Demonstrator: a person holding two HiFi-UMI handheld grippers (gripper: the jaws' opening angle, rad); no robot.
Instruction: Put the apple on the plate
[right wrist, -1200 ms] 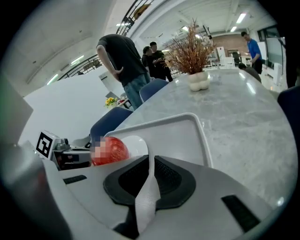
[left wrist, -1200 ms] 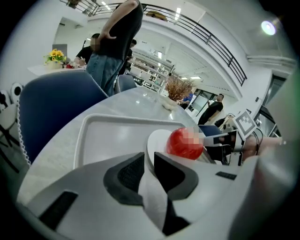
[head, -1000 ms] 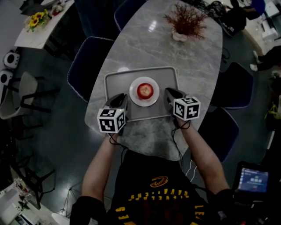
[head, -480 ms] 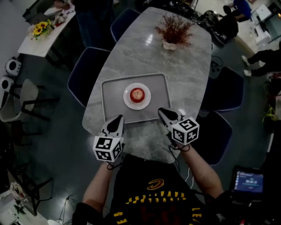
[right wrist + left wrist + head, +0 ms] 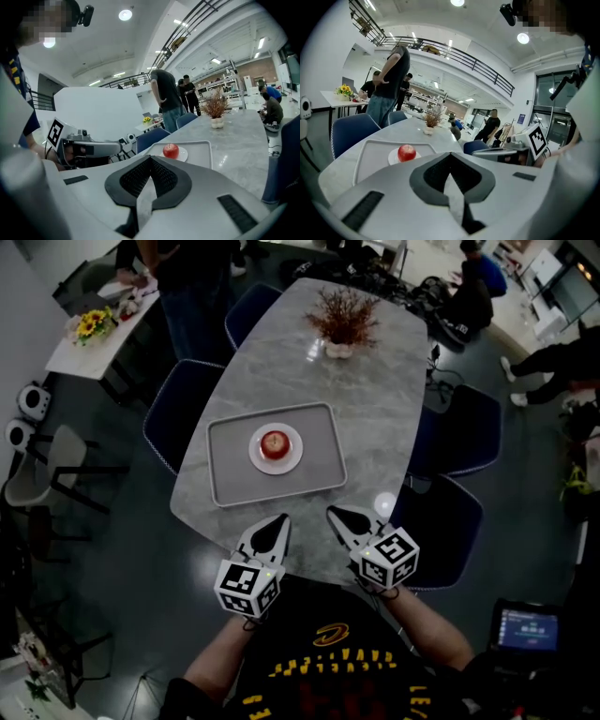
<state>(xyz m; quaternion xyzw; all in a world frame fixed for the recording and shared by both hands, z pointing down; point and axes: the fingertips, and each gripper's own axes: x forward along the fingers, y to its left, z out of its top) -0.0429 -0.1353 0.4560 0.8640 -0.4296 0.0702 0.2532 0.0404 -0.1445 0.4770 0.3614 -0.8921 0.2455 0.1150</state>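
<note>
Apple (image 5: 274,442) on plate (image 5: 255,455) in tray (image 5: 230,476) ctr, plant (image 5: 340,320) behind tray on table (image 5: 380,399)

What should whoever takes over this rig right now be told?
Left tongs: shut, empty, held at the near end of the table, short of the tray.
Right tongs: shut, empty, beside the left one.
Apple: sits on the white plate, which stands in the middle of the tray.
Done: the apple is on the plate and nothing touches it.
Left: nothing for this task, as far as these views show.
</note>
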